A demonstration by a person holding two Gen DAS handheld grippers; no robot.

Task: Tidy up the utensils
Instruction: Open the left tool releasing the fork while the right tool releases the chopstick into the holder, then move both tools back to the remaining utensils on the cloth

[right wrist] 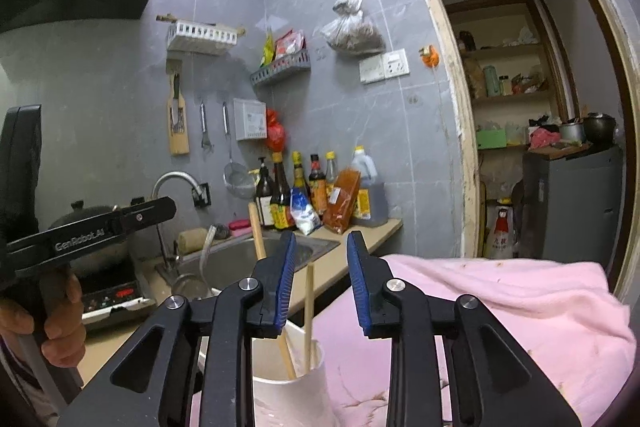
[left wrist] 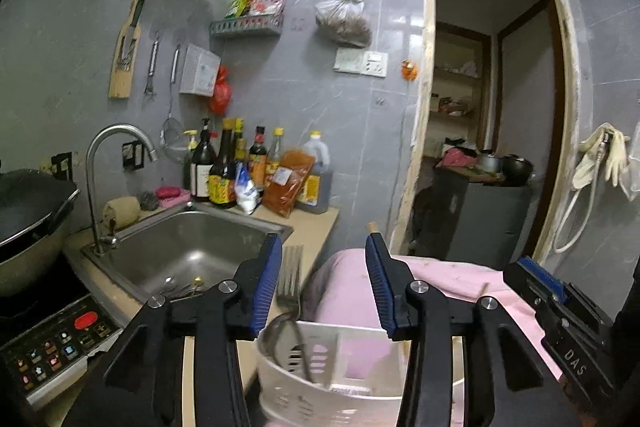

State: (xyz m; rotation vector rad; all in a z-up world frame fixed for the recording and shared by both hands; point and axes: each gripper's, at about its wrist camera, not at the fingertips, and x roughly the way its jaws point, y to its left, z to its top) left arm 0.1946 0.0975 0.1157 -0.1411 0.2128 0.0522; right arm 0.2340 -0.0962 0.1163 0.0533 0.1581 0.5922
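A white utensil holder (left wrist: 320,387) stands just below my left gripper (left wrist: 324,283), which is open and empty above it. A metal fork (left wrist: 290,279) stands upright in the holder, close to the left finger. In the right wrist view, two wooden chopsticks (right wrist: 308,311) stand in the holder's white compartment (right wrist: 288,395), below my open, empty right gripper (right wrist: 322,283). A spoon and other utensils (left wrist: 180,289) lie in the steel sink (left wrist: 240,227). The right gripper's body shows at the right of the left wrist view (left wrist: 560,311).
A pink cloth (right wrist: 500,307) covers the surface to the right. Sauce bottles (left wrist: 248,167) crowd the counter behind the sink. A faucet (left wrist: 116,163), a wok (left wrist: 28,211) and an induction cooker (left wrist: 56,343) stand to the left. An open doorway (left wrist: 492,107) is on the right.
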